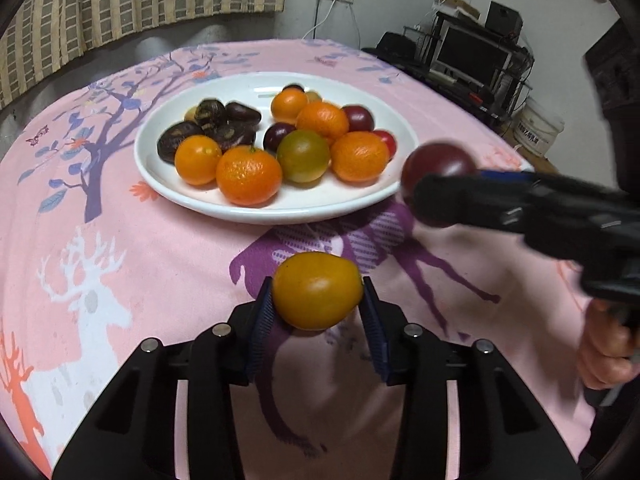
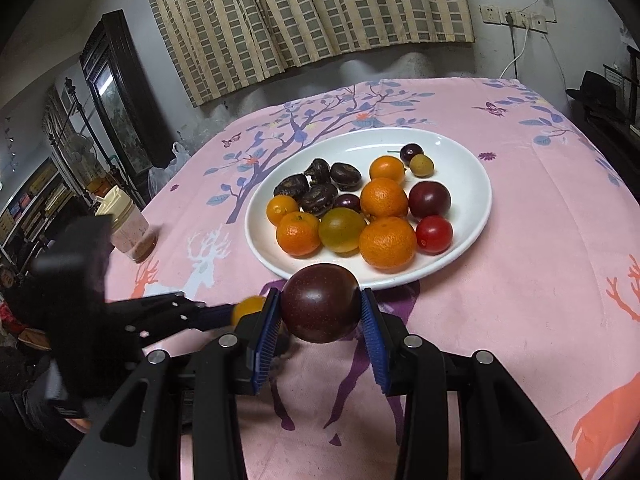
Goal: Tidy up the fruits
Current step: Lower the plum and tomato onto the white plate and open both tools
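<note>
Pink tablecloth (image 1: 168,240): left tongs (image 1: 318,300) clamp yellow tomato (image 1: 316,290); right tongs (image 2: 320,312) clamp plum (image 2: 320,302).

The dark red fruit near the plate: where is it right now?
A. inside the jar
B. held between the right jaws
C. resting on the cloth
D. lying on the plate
B: the right wrist view shows the dark red fruit pinched between the blue pads of the right gripper, short of the plate.

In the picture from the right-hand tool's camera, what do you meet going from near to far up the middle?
Right gripper closed on a dark purple fruit → rim of the white plate → big orange mandarin → bare far part of the plate → pink tablecloth → checked curtain.
</note>
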Demonstrator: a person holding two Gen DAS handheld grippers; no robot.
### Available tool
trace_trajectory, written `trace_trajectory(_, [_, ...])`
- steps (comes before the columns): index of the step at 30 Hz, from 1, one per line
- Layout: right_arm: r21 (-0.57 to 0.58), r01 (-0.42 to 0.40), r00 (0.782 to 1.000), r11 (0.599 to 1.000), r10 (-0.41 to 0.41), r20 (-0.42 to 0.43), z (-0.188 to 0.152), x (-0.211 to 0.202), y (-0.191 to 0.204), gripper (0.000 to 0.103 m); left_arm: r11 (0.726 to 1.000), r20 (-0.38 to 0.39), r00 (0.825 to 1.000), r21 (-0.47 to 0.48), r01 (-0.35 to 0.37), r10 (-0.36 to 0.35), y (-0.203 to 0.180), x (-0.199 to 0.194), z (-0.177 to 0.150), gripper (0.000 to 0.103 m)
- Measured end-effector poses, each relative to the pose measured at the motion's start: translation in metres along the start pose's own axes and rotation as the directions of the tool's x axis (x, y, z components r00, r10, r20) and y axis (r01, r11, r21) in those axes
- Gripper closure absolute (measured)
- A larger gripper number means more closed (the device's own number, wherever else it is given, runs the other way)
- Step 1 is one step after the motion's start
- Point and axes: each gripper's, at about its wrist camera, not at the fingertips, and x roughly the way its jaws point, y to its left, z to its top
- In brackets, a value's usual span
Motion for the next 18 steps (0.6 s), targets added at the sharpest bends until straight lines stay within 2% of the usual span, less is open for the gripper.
trace_trajectory(4, [-0.014, -0.01, 1.0, 1.0, 0.011, 0.025, 0.0, -0.002, 0.003, 0.063, 1.0, 0.063, 0.998, -0.004, 0.025, -0.025, 0.004, -0.026, 0.01, 0.062])
trace_trajectory(8, [0.001, 0.007, 0.997, 1.0, -0.007, 0.08, 0.017, -0.003, -0.001, 0.063, 1.0, 0.134, 0.991, -0.011, -0.002, 0.003, 0.015, -0.038, 0.038, 0.062])
trace_trajectory(12, [0.012, 0.077, 0.99, 0.997, -0.078, 0.12, 0.045, 0.011, -0.011, 0.063, 0.998, 0.162, 0.986, -0.059, -0.019, 0.029, 0.035, -0.021, 0.079, 0.062])
trace_trajectory(18, [0.052, 0.135, 0.985, 0.989, -0.14, 0.102, 0.074, 0.045, -0.037, 0.062, 0.993, 0.139, 0.987, -0.089, -0.073, 0.085, 0.054, 0.018, 0.117, 0.062])
